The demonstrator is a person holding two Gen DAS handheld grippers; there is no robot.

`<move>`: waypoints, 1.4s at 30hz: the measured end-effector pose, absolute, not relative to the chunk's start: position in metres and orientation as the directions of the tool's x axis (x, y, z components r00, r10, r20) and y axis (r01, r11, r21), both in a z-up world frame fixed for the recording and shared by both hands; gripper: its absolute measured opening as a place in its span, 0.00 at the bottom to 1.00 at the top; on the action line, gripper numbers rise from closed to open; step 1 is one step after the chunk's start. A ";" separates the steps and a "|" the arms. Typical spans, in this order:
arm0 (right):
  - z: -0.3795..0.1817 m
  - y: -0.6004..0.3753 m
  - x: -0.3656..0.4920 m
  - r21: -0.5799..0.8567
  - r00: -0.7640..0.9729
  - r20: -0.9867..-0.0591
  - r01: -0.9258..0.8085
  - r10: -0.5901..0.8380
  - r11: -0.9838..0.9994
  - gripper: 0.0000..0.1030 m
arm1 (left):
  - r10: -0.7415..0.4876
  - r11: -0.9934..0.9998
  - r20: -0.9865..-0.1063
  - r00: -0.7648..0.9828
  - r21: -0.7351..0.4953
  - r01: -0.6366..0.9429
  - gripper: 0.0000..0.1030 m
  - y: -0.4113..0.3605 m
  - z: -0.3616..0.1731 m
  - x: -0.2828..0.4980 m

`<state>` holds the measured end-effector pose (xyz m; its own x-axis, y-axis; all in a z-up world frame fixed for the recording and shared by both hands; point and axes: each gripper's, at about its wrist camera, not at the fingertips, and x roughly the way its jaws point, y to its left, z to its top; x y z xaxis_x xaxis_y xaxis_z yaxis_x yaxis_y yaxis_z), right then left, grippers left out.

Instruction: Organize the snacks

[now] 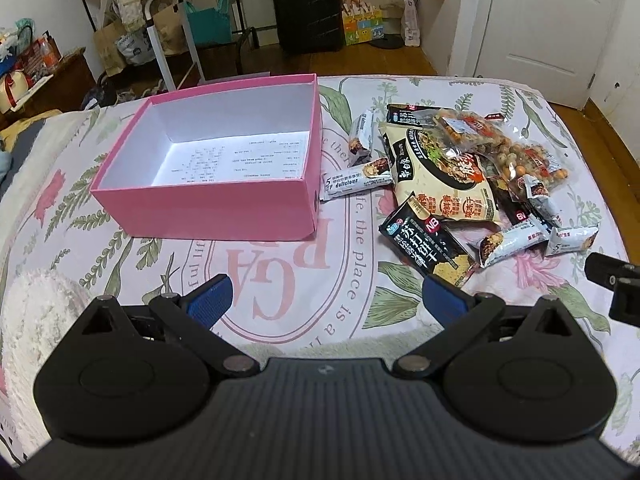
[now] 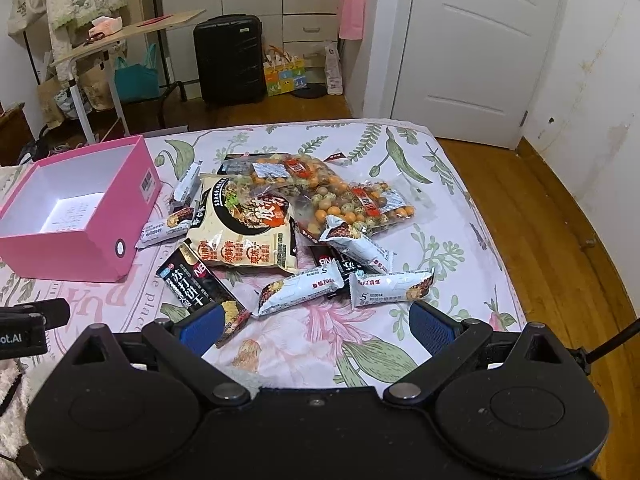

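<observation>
Box empty, snacks heaped beside it, nothing sorted yet.

Both the left gripper (image 1: 326,298) and right gripper (image 2: 316,326) hover over the bedspread (image 1: 280,272) with fingers spread wide, holding nothing. The pink box (image 1: 208,210) sits open-topped, likely ready for filling; the snacks (image 2: 280,232) lie piled just right of it. One bar (image 1: 358,180) reads "delicious"; a black packet (image 1: 428,240) shows "NB".
</observation>
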<state>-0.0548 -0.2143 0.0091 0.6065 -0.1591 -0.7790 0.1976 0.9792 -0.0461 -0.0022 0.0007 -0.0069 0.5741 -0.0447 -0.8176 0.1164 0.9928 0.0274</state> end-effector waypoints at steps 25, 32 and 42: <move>0.009 -0.216 -0.060 -0.043 0.670 -0.730 0.149 -0.133 0.988 0.97 | -0.013 0.993 -0.775 0.632 0.064 0.099 1.00 0.008 -0.010 -0.003; 0.012 -0.211 -0.066 -0.070 0.692 -0.710 0.113 -0.129 0.991 0.97 | -0.023 0.993 -0.738 0.674 0.058 0.098 1.00 0.012 -0.007 -0.013; 0.004 -0.216 -0.061 -0.046 0.701 -0.708 0.074 -0.084 0.996 0.97 | -0.054 0.998 -0.701 0.711 -0.069 0.008 0.99 0.035 0.007 -0.008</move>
<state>-0.0611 -0.2156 0.0039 0.7010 -0.0843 -0.7081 0.0737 0.9962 -0.0457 -0.0084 0.0346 0.0070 0.7107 -0.0542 -0.7014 0.0084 0.9976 -0.0686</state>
